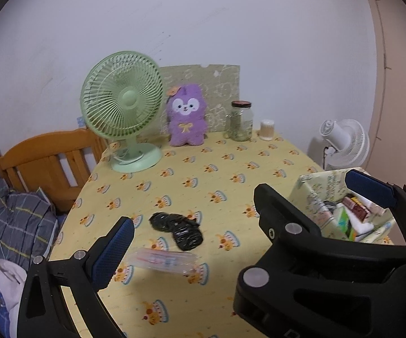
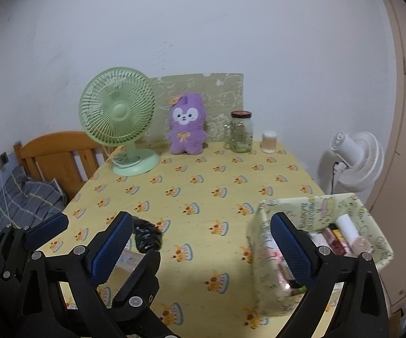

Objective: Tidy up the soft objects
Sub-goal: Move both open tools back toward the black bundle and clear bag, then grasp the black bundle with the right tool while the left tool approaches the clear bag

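Note:
A crumpled black plastic bag (image 1: pixel 178 228) lies on the yellow tablecloth (image 1: pixel 217 169), with a clear plastic packet (image 1: pixel 165 259) just in front of it. A purple plush toy (image 1: pixel 186 115) stands at the back against a green board. My left gripper (image 1: pixel 239 214) is open and empty, above the bag and packet. My right gripper (image 2: pixel 203 253) is open and empty, its right finger over the fabric storage box (image 2: pixel 315 242). The black bag (image 2: pixel 146 238) shows partly behind its left finger. The plush (image 2: pixel 187 124) also shows there. The left gripper's fingers (image 2: pixel 48 229) show at the lower left.
A green desk fan (image 1: pixel 122 107) stands at the back left, a glass jar (image 1: pixel 241 121) and a small cotton-swab tub (image 1: pixel 267 129) at the back right. The box (image 1: pixel 343 205) holds several bottles and packets. A wooden headboard (image 1: pixel 45 163) and white floor fan (image 1: pixel 346 143) flank the table.

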Available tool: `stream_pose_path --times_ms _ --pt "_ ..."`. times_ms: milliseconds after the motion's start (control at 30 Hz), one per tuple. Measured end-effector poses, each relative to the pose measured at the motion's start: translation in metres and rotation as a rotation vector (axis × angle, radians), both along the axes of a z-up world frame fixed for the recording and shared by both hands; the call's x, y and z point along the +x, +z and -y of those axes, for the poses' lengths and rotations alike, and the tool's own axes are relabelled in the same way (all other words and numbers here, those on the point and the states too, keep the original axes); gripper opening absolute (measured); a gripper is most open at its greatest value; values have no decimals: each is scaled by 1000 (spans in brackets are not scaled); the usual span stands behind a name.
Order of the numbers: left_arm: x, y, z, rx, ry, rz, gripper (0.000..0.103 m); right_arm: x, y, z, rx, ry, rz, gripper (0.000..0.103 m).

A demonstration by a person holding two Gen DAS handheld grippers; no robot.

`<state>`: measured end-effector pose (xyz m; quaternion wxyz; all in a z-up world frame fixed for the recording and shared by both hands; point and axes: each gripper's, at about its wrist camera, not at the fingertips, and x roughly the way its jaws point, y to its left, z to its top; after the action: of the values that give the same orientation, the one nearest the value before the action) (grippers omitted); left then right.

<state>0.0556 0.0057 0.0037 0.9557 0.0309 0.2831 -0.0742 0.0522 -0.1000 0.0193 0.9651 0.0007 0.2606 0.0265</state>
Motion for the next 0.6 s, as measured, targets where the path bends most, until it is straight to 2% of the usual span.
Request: stream_pose_path --times_ms 300,600 --pt "11 -16 -23 -9 53 -33 103 18 -16 -23 2 53 -25 96" --pt "32 -42 -51 -31 133 -101 103 40 -38 -50 -16 116 -59 91"
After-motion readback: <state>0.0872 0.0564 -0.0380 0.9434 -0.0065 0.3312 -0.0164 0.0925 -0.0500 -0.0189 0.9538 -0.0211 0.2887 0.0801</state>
